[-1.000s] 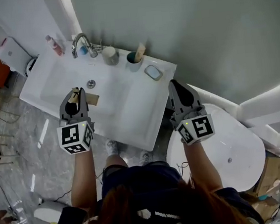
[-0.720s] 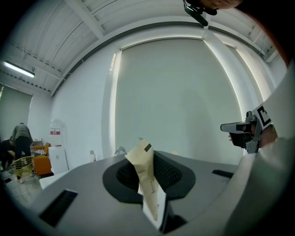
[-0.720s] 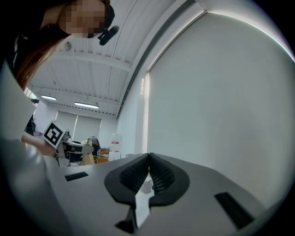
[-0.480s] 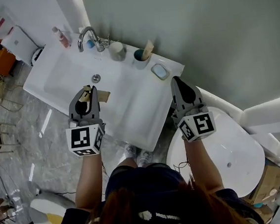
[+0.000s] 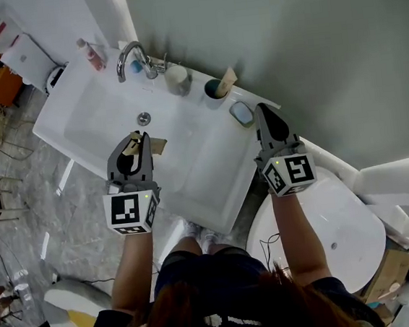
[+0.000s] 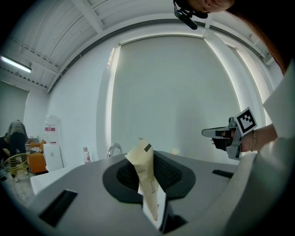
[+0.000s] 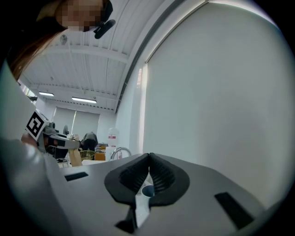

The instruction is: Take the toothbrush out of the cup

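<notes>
Because the left gripper is pinched narrowly on a beige paper packet and held over the white sink, the reach probably falls to the right gripper. Its jaws are pressed together with nothing between them, and it points toward the dark teal cup on the sink's far right ledge, by the wall. The toothbrush, apparently paper-wrapped, leans out of that cup, untouched. The jaws must part before gripping it. A soap dish lies just beside the right gripper's tip.
</notes>
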A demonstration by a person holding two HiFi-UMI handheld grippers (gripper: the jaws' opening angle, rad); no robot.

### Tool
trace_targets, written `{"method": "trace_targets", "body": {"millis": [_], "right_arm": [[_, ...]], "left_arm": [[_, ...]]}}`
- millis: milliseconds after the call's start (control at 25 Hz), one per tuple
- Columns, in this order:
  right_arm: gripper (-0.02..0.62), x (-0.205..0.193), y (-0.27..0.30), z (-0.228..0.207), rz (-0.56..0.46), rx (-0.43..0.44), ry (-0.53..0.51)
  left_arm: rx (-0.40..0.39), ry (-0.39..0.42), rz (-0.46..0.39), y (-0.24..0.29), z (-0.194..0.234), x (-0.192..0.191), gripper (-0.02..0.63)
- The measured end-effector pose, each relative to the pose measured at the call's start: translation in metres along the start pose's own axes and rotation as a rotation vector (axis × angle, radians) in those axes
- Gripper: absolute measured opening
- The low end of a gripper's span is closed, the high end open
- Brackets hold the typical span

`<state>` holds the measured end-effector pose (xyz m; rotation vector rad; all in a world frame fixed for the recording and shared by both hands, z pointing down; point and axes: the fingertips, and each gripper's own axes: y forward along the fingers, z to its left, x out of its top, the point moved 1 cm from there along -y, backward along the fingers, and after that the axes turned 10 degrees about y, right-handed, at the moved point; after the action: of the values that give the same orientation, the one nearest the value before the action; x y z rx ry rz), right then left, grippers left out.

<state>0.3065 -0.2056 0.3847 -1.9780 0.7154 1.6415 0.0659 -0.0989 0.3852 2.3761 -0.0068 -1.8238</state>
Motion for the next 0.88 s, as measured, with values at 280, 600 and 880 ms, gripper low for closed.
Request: {"method": "trace_targets", "body": {"millis": [280, 600, 880], "right_arm": [[0.048, -0.030, 0.054, -0.024, 0.018, -0.058, 0.024], [0.153, -0.086, 0.112, -0.055, 0.127, -0.106, 0.066], [0.233, -0.117, 0.141, -0.065, 0.178, -0.106, 0.100]], "left_arm": [[-0.012, -0.004, 0.018, 0.031, 0.013, -0.014, 0.066], [-0.002, -0.017, 0.050, 0.038, 0.024, -0.032, 0.066], [-0.005, -0.014, 0.080, 0.033, 0.030, -0.046, 0.066]]}}
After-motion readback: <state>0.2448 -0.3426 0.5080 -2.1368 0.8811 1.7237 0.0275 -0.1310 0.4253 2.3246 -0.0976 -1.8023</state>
